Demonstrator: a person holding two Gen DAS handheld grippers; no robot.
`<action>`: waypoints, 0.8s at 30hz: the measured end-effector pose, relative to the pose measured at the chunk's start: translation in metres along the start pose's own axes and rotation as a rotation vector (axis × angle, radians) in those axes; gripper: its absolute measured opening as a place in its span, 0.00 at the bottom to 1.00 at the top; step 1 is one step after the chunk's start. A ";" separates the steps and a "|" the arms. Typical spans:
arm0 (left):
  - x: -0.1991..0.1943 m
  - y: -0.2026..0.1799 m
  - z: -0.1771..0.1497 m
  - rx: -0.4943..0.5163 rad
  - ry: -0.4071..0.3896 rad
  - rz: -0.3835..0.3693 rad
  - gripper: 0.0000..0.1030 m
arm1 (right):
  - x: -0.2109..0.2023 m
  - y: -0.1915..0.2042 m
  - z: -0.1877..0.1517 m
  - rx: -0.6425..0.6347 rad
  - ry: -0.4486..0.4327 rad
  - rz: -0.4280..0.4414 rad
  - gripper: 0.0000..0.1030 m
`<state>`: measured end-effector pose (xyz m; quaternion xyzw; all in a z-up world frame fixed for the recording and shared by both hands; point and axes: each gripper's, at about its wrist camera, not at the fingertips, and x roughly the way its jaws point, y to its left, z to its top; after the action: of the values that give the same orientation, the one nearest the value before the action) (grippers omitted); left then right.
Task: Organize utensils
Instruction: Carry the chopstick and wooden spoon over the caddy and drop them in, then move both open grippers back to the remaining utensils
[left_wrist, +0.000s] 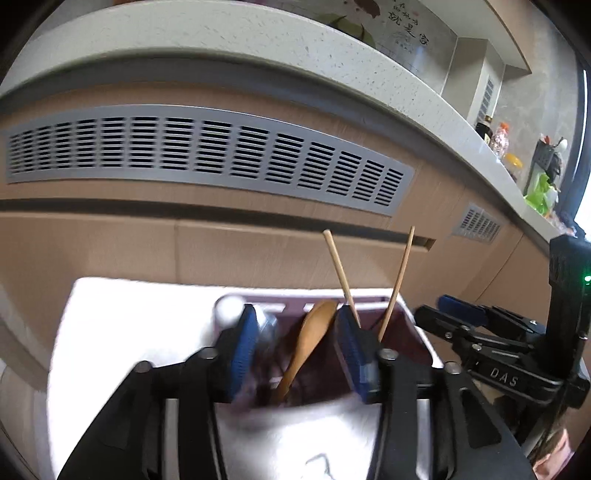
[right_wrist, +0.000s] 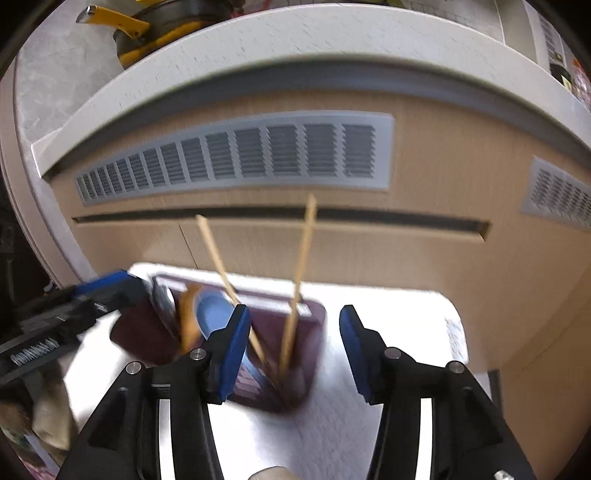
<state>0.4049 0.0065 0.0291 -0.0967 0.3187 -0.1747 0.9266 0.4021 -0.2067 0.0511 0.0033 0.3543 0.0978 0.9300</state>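
A dark purple utensil holder (left_wrist: 406, 343) stands on a white surface (left_wrist: 122, 325). It holds a wooden spoon (left_wrist: 306, 343) and two wooden chopsticks (left_wrist: 340, 273) that stick up and splay apart. My left gripper (left_wrist: 295, 347) is open, its blue pads on either side of the spoon above the holder. In the right wrist view the holder (right_wrist: 310, 343) also holds a blue spoon (right_wrist: 214, 314) beside the wooden one (right_wrist: 188, 317). My right gripper (right_wrist: 291, 347) is open and empty, just in front of the chopsticks (right_wrist: 301, 266). The left gripper (right_wrist: 92, 291) shows at the left.
A wood-faced cabinet with grey vent grilles (left_wrist: 207, 151) and a pale stone counter edge (left_wrist: 258, 40) rises right behind the holder. Bottles and green items (left_wrist: 539, 192) sit on the counter at far right. A yellow-handled pan (right_wrist: 147, 26) sits on the counter.
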 end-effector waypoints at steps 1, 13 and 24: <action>-0.009 -0.001 -0.006 0.007 -0.008 0.023 0.58 | -0.002 -0.002 -0.007 0.000 0.011 -0.016 0.55; -0.058 -0.019 -0.093 0.070 0.126 0.130 0.72 | -0.054 -0.010 -0.120 -0.095 0.122 -0.204 0.86; -0.091 -0.054 -0.184 0.071 0.263 0.113 0.75 | -0.100 0.008 -0.202 -0.113 0.171 -0.182 0.89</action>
<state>0.2094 -0.0207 -0.0479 -0.0219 0.4358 -0.1445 0.8881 0.1943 -0.2297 -0.0338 -0.0896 0.4251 0.0327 0.9001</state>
